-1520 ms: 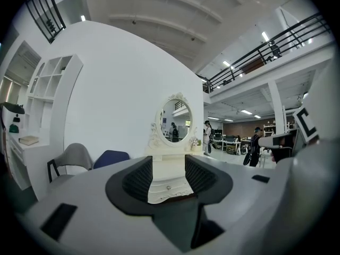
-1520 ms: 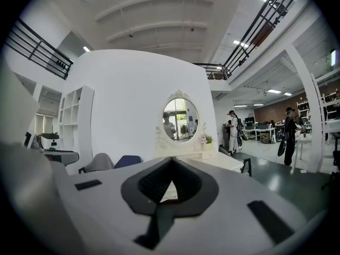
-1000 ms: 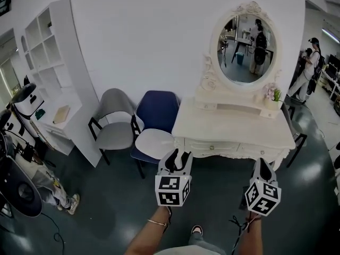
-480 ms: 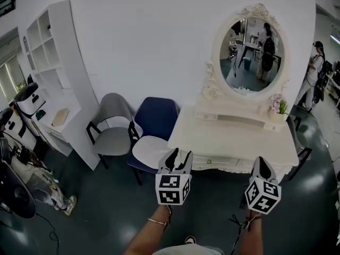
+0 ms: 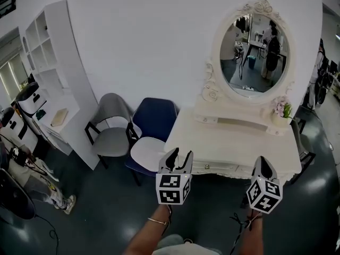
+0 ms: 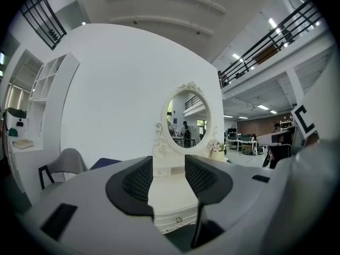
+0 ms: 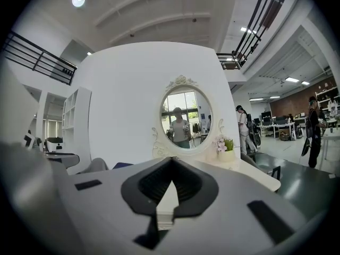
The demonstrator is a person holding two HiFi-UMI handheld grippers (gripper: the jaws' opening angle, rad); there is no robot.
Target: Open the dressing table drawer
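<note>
A white dressing table (image 5: 234, 142) with an oval mirror (image 5: 255, 49) stands against the wall ahead. Its drawer front (image 5: 215, 167) shows as a narrow strip under the tabletop, between my two grippers. My left gripper (image 5: 178, 157) hangs in front of the table's left corner, apart from it, open and holding nothing. In the left gripper view the drawer with its small knob (image 6: 179, 219) shows low down between the jaws of that gripper (image 6: 169, 177). My right gripper (image 5: 263, 164) is before the table's right front, and in its own view this gripper (image 7: 171, 162) is shut and empty.
A blue chair (image 5: 154, 122) and a grey chair (image 5: 112, 122) stand left of the table. A tall white shelf unit (image 5: 53, 78) is further left. A small flower pot (image 5: 281, 113) sits on the table's right rear. A person (image 5: 37, 187) and equipment are at the far left.
The view has drawn closer to the dressing table, which now sits higher and larger. Both grippers hold nearly the same place in the picture, and their jaws have not changed.
</note>
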